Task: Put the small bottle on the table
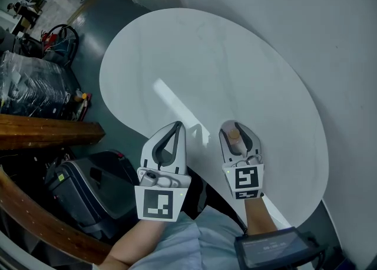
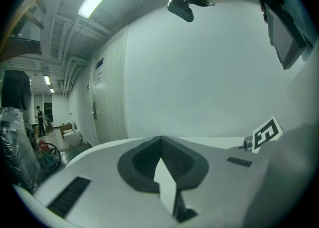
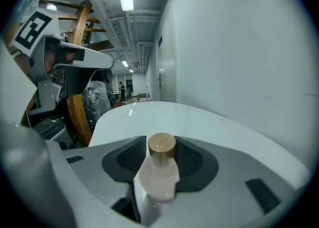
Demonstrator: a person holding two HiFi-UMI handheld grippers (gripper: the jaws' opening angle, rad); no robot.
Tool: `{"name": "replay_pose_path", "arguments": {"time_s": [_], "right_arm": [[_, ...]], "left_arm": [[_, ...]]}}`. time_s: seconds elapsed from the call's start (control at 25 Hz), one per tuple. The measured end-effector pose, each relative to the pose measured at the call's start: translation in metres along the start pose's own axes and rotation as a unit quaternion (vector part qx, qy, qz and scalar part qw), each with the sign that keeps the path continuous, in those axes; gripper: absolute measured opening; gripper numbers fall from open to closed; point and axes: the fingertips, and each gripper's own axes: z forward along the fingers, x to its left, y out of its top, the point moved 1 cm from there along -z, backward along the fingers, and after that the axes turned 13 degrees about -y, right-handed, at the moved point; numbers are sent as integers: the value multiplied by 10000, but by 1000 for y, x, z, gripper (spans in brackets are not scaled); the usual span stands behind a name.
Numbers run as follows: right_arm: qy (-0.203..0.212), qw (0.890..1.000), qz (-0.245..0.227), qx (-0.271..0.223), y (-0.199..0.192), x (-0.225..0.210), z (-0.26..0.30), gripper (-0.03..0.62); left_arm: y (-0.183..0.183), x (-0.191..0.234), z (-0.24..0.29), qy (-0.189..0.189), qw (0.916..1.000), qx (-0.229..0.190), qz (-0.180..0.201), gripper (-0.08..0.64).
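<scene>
at the near edge of the white, rounded surface [image 1: 235,62], the small pale pink bottle with a round wooden cap [image 1: 234,135] stands upright between the jaws of the right gripper [image 1: 237,127]. in the right gripper view the bottle [image 3: 158,172] sits midway between the 2 dark ribbed pads [image 3: 124,158], with a gap showing on each side of it, so the jaws stand wide apart around it and do not press on it. its base is hidden behind the gripper's own body, so whether it rests on the surface cannot be told.

the left gripper [image 1: 175,127] hangs just beside the right one, over the same near edge. in the left gripper view its jaws [image 2: 160,140] are together at the tips and hold nothing; only the white surface shows through the loop they make.

each gripper carries a cube with black and white square markers [image 1: 158,203]. a pale blue sleeve [image 1: 177,245] shows at the bottom of the head view, and a dark flat device [image 1: 277,251] sits on the right forearm. left of the surface lie a brown wooden beam [image 1: 47,130] and a dark case [image 1: 88,186] on the floor. a white wall [image 1: 294,27] runs along the far side of the surface.
</scene>
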Motion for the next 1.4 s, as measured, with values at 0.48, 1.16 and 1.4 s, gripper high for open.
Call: {"name": "replay_pose_path", "arguments": {"time_s": [0.48,1.16,1.4], "right_arm": [[-219,9962,79,-841,61,-5,-28,169],[-376,9764,-95,-2125,176,7,-84,1],[-411,9737,-183,-2235,186,10,-86,0]], "left_arm": [[19,-3,-8,-30,9993,-371,100,0],[95,-16,-20,-386,9826,-1632,805,0],[107,-20,-17,-651,9624,-1294,2300,0]]}}
